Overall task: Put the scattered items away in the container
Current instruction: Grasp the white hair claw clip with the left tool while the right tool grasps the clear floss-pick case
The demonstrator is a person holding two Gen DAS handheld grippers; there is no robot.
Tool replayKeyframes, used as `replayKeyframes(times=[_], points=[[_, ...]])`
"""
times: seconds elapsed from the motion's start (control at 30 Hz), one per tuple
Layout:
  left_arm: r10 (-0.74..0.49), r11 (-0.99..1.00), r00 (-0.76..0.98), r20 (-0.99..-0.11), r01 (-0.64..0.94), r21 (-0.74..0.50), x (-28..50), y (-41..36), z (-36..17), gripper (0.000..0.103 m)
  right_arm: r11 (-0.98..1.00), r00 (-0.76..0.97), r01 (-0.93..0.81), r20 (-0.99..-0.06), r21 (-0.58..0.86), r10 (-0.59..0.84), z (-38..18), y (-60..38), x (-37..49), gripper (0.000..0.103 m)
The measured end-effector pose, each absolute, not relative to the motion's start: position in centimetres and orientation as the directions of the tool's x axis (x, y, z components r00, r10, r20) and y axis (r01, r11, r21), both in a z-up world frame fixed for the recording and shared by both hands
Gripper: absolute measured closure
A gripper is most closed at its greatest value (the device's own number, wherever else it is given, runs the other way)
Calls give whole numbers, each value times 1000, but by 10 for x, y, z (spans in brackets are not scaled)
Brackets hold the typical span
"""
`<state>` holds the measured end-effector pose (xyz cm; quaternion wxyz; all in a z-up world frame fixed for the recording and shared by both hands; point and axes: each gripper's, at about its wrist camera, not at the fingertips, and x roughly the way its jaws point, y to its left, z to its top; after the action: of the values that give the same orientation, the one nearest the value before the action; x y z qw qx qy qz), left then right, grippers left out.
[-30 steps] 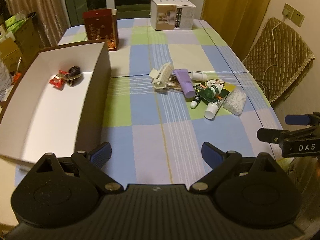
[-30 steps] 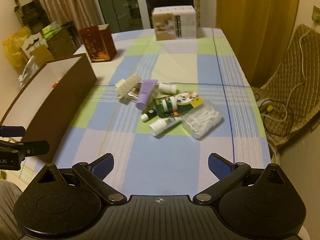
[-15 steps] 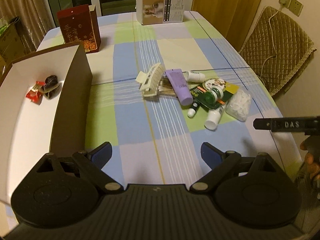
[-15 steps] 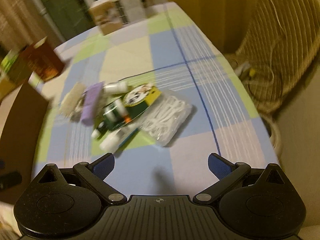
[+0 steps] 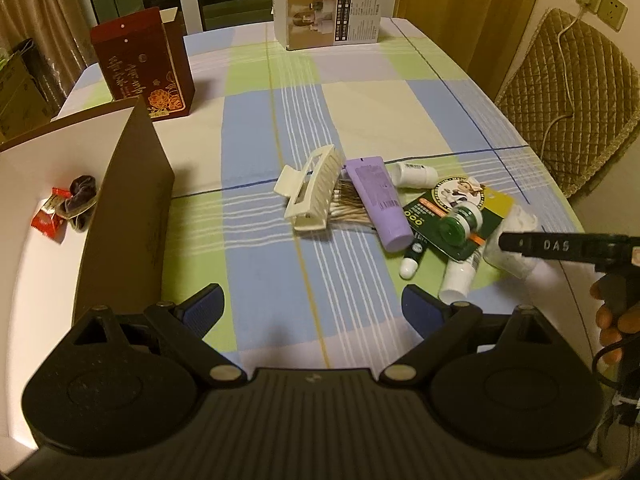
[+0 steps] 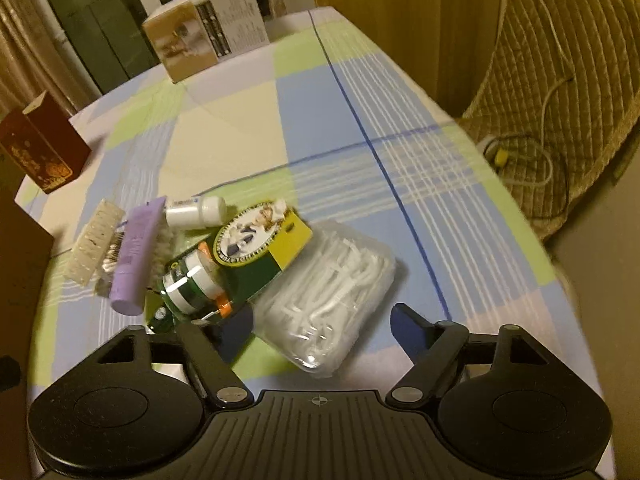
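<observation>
Floss-pick bag [image 6: 332, 308], crinkly clear plastic, lies between right claw [image 6: 316, 320] fingers.

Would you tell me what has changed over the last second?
The right tool has moved down toward the bag of floss picks, open and straddling it. The left tool has shifted right, open and empty. The pile and the container have not moved.

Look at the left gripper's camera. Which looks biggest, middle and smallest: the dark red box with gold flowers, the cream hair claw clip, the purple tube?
1. Dark red box with gold flowers, clearly biggest.
2. Cream hair claw clip.
3. Purple tube, close to the clip in length but narrower.
</observation>
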<state>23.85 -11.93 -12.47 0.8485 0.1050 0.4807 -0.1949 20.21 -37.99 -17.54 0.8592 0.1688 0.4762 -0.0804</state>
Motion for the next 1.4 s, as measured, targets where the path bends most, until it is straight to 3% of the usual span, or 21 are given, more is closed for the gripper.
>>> replayKeyframes(times=[0.37, 0.5, 0.57, 0.63, 0.8, 0.87, 1.0, 1.23, 1.3, 1.37, 1.4], points=[[-213, 901, 441, -872, 433, -1, 249, -122, -139, 10, 908, 526, 328, -849, 262, 55, -169, -396, 200, 22], [-212, 901, 439, -873, 434, -1, 252, -123, -139, 10, 935, 498, 293, -867, 198, 28, -181, -382, 211, 22], [-212, 899, 446, -870, 439, 6, 252, -123, -138, 10, 945, 484, 289, -875, 153, -6, -184, -382, 211, 38], [-211, 898, 451, -867, 439, 10, 255, -122, -137, 10, 951, 464, 286, -885, 114, -33, -182, -386, 208, 40], [-218, 895, 454, -864, 445, 8, 262, -123, -139, 13, 959, 442, 257, -897, 121, -5, -177, -395, 201, 40], [-225, 889, 462, -858, 458, 13, 267, -126, -141, 15, 964, 454, 243, -891, 111, -12, -177, -394, 202, 33], [-235, 875, 469, -851, 483, 24, 286, -134, -147, 22, 966, 477, 237, -878, 105, -21, -182, -395, 202, 31], [-320, 894, 404, -857, 429, -131, 339, -132, -167, 22, 962, 498, 243, -867, 126, -12, -181, -401, 203, 31], [-336, 898, 382, -861, 406, -170, 351, -131, -174, 26, 963, 501, 239, -866, 127, -10, -181, -401, 204, 31], [-355, 897, 358, -863, 391, -207, 360, -131, -182, 42, 965, 504, 232, -864, 126, -8, -182, -401, 203, 31], [-361, 897, 347, -866, 383, -221, 363, -130, -186, 55, 965, 505, 229, -863, 124, -9, -182, -400, 203, 31]])
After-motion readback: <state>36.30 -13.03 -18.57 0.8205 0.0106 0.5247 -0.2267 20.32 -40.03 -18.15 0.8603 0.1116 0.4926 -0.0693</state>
